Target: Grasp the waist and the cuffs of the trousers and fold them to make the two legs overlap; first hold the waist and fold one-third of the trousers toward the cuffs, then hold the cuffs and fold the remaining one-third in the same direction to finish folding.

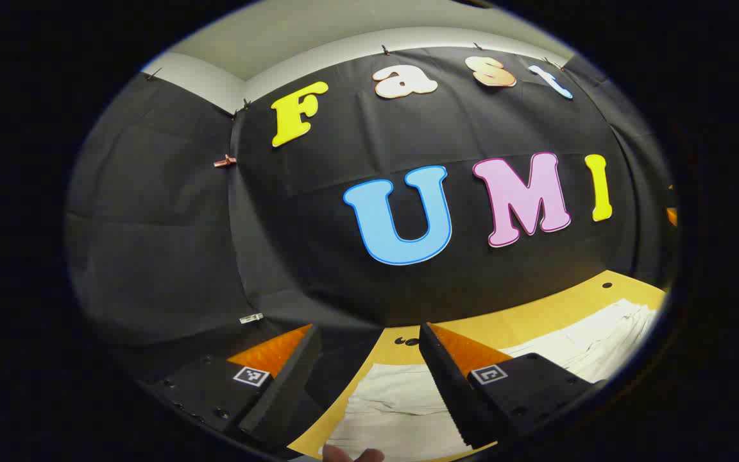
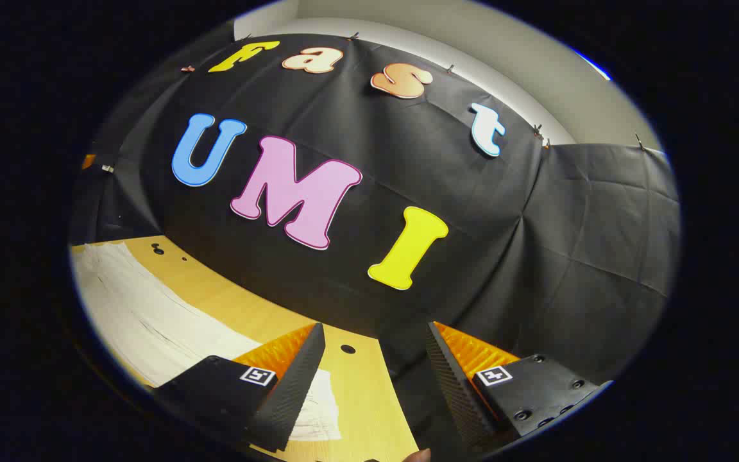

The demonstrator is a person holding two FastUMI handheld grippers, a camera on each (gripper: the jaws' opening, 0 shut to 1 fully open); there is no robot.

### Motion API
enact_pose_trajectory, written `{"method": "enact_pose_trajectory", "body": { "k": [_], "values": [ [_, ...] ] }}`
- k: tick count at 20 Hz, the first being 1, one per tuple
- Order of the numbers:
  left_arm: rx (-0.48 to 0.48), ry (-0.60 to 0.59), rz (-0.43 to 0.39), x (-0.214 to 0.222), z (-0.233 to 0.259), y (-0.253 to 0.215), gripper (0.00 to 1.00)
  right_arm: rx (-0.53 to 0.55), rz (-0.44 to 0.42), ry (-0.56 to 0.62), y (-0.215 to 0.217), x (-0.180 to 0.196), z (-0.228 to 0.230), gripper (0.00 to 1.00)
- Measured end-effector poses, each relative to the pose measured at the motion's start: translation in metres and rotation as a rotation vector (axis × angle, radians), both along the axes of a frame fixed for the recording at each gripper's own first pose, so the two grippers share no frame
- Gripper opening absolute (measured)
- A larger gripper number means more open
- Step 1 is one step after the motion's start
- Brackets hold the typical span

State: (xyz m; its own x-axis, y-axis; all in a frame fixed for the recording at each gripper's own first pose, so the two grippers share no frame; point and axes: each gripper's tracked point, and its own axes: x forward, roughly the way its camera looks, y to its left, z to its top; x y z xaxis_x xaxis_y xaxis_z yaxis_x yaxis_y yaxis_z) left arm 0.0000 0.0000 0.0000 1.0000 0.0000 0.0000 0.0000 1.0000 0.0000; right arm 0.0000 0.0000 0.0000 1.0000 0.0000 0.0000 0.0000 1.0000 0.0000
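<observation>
Left gripper view: the left gripper [image 1: 369, 333] hovers with fingers spread wide and holding nothing, above pale trousers [image 1: 401, 404] that lie flat on a wooden table [image 1: 536, 314] and stretch toward 3 o'clock. In the right gripper view, the right gripper [image 2: 376, 333] is likewise wide apart and empty, with the trousers [image 2: 145, 321] running off toward 9 o'clock.

Recording booth: black cloth wall [image 1: 151, 256], wooden table [image 2: 356, 385].

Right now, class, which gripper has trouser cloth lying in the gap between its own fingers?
The left gripper: white trousers show between its fingers. The right gripper frames bare wooden table.
</observation>
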Motion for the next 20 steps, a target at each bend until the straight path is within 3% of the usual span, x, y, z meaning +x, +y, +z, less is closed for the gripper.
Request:
{"method": "enact_pose_trajectory", "body": {
  "k": [5,15,17,20],
  "values": [
    [0.032,0.002,-0.037,0.007,-0.013,0.001,0.98,-0.065,0.036,0.004,0.029,0.002,0.004,0.97],
    [0.122,0.011,-0.109,-0.001,-0.033,-0.006,0.97,-0.089,0.063,0.023,0.048,0.005,0.003,0.97],
    [0.183,0.021,-0.145,-0.004,-0.047,-0.011,0.97,-0.145,0.088,0.032,0.051,0.004,-0.006,0.97],
    [0.381,0.048,-0.230,-0.012,-0.087,-0.005,0.97,-0.299,0.153,0.081,0.051,0.008,-0.041,0.97]
  ]
}}
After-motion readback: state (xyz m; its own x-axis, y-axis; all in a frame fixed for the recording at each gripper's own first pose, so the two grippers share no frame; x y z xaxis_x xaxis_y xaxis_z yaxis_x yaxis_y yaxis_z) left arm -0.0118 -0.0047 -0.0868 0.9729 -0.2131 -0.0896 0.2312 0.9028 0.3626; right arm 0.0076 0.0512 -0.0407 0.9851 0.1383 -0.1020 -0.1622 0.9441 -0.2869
